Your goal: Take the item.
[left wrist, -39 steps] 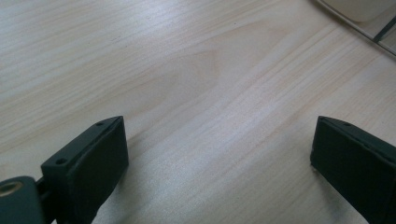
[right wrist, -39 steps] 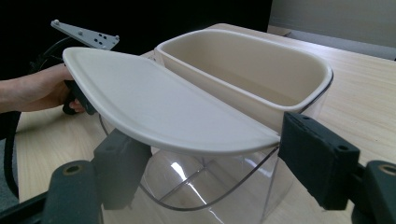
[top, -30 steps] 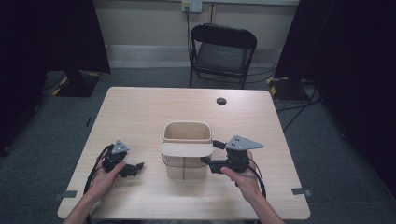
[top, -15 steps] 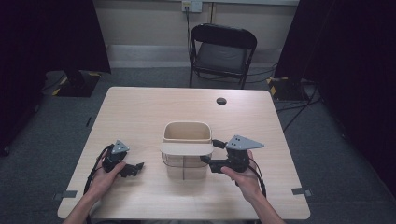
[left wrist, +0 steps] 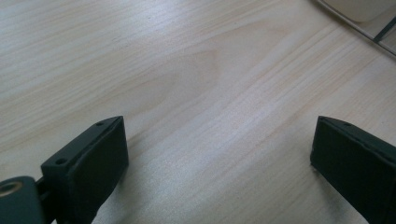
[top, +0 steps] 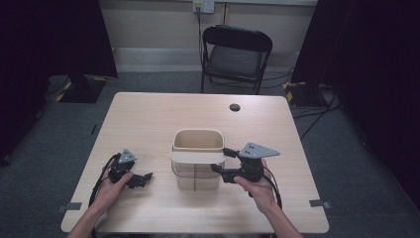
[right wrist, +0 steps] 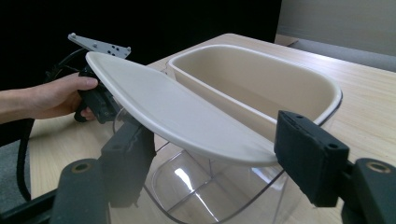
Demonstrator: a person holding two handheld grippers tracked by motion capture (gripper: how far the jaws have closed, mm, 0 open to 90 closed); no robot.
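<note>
A container stands mid-table: a clear body [right wrist: 196, 196] with a beige inner bin [top: 198, 133] and a white lid [top: 195, 157] lying across its near half. My right gripper [top: 220, 159] is level at the container's right side. The lid's rounded end [right wrist: 177, 112] is between its jaws. The jaws have just been closing, and I see no firm press on the lid. My left gripper [top: 145, 178] rests low on the table left of the container. It is open, with bare wood between its jaws [left wrist: 219, 158].
A small black round disc [top: 235, 107] lies near the table's far edge. A black folding chair [top: 236, 54] stands behind the table [top: 148, 114]. The right gripper view shows the other hand [right wrist: 56, 98] with its gripper beyond the container.
Both hands have kept their places. The right gripper's jaws stand slightly closer around the lid's end than before.
</note>
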